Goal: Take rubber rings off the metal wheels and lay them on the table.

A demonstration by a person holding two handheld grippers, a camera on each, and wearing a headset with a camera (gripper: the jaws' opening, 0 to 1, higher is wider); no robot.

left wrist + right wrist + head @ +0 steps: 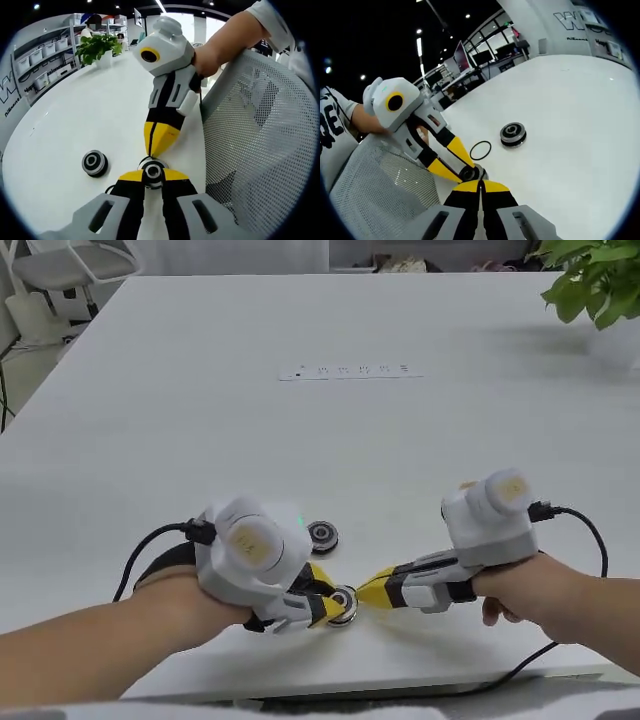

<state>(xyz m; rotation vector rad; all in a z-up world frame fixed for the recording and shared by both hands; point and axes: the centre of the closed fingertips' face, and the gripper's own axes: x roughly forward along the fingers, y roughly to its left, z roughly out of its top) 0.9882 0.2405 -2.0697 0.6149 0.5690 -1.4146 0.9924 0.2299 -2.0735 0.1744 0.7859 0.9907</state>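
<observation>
1. In the head view, the jaws of the left gripper [330, 600] cover part of the metal wheel [346, 601] clamped between them, so we cannot inspect its rim.
2. In the right gripper view, the right gripper [480, 184] has its jaws together at that wheel. We cannot tell whether they pinch anything.
3. The table markings [350, 370] are too small to read.
4. The head view's edge cuts off the plant [590, 285].

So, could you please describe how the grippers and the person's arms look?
The left gripper and right gripper match: white-and-grey bodies, black claws with yellow tips, a black cable from each. The person wears a white short sleeve with dark lettering.
</observation>
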